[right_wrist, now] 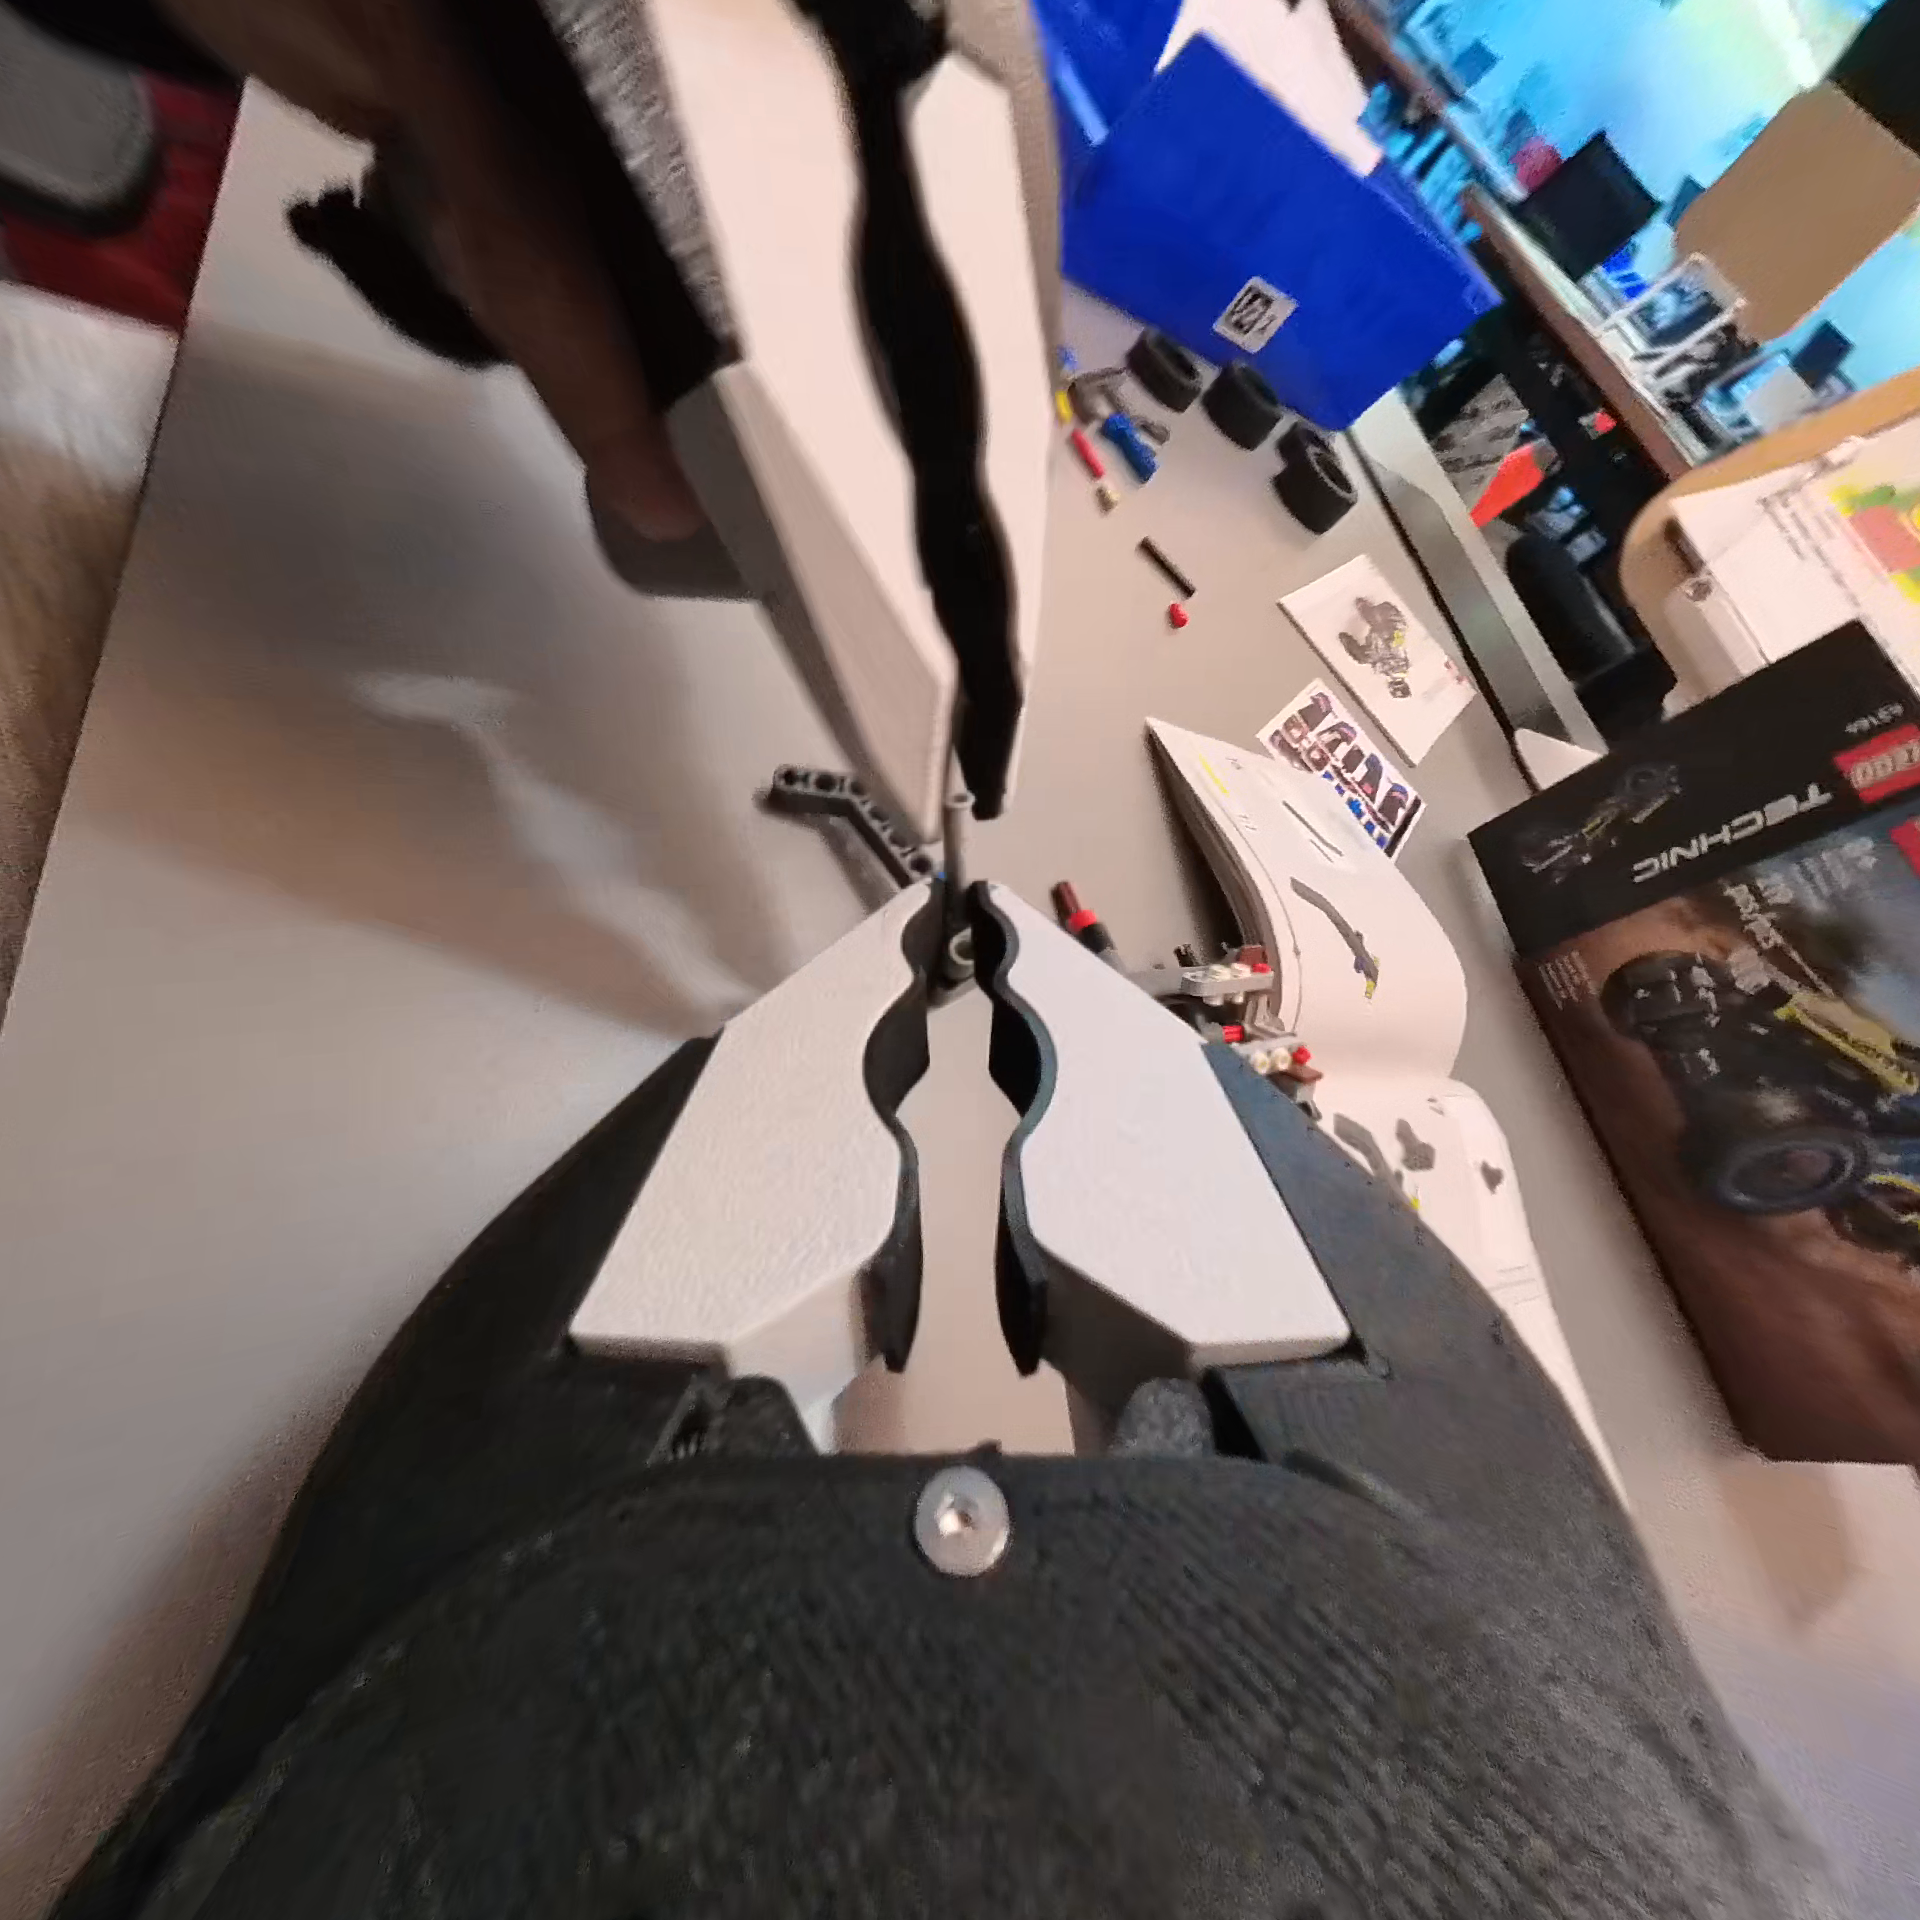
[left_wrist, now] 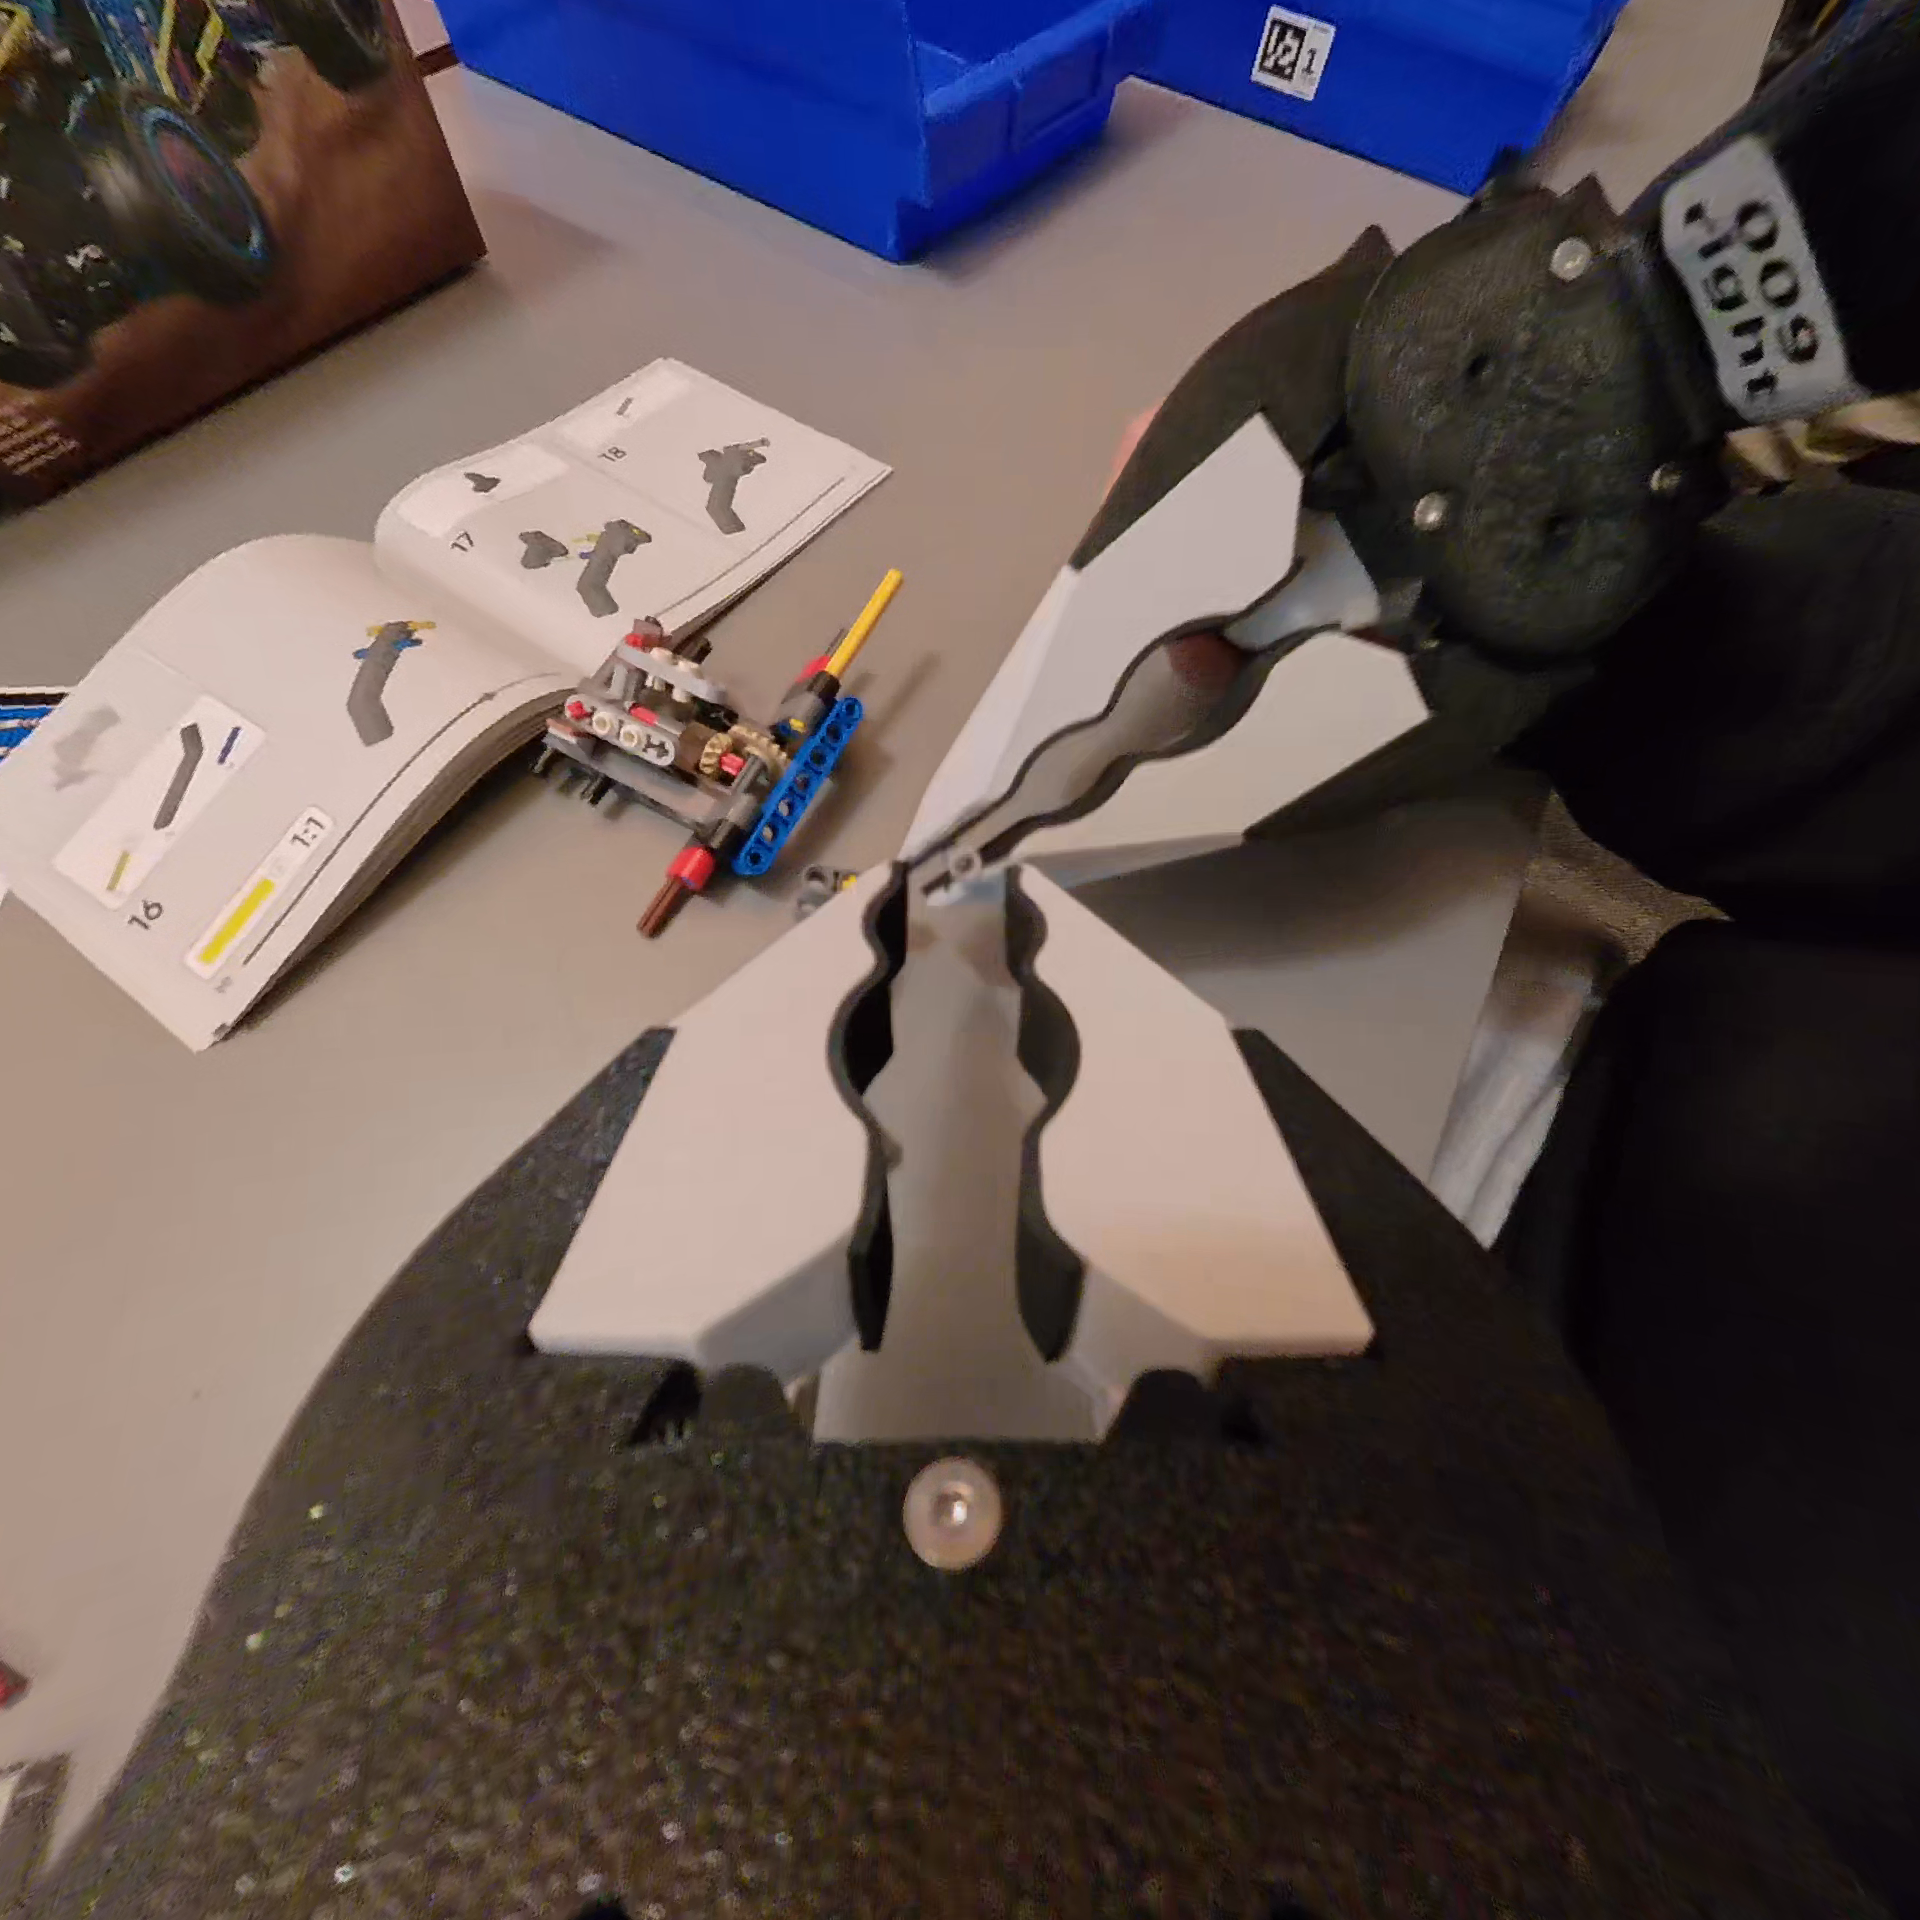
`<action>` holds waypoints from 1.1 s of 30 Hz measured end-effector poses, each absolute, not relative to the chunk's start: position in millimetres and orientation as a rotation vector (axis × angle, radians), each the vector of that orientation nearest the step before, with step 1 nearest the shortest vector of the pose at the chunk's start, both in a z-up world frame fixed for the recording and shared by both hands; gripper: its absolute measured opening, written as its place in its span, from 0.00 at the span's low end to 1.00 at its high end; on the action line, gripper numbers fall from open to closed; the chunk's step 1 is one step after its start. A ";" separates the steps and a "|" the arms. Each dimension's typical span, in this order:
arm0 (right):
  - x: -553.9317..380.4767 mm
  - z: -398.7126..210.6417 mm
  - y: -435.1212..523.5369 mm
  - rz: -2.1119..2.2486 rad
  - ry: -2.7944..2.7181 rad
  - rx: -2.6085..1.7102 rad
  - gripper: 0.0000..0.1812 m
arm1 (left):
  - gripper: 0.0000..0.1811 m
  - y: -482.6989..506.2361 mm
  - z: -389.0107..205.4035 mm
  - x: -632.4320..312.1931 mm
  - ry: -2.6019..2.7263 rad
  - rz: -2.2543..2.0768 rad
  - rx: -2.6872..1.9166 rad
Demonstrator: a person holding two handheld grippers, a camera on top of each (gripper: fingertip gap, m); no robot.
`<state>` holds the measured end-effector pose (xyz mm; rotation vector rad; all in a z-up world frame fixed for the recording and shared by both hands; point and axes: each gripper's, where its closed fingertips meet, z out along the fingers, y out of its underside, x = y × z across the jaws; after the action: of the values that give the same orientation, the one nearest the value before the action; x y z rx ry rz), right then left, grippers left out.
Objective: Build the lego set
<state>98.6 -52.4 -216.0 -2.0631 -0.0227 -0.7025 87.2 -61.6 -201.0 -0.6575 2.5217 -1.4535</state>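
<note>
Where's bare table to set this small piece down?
Bare table lies near the left hand-held gripper, below the open booklet. Crowded: beside the partial build and around the tyres by the blue bins.

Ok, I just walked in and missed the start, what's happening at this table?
A person is building a Lego set with a pair of hand-held tongs in each hand. The right tongs are shut on a small grey piece, held above the table. The left tongs meet it tip to tip; whether they grip it too is unclear. The partly built model lies beside the open instruction booklet, untouched, with black tyres farther off.
</note>
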 end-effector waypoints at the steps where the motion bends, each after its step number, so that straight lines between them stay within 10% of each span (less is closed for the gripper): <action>1: 100.3 -211.6 -52.6 -0.697 0.011 -2.025 0.01 | 0.09 -60.4 -202.0 88.5 2.518 -1.450 -0.659; 33: 101.0 -210.1 -47.2 -0.584 0.100 -2.003 0.01 | 0.01 -62.9 -197.7 93.7 2.408 -1.487 -0.418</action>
<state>101.0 -47.2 -210.1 -2.0033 0.1002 -0.5844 93.7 -62.9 -197.7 -0.4178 2.4084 -1.4868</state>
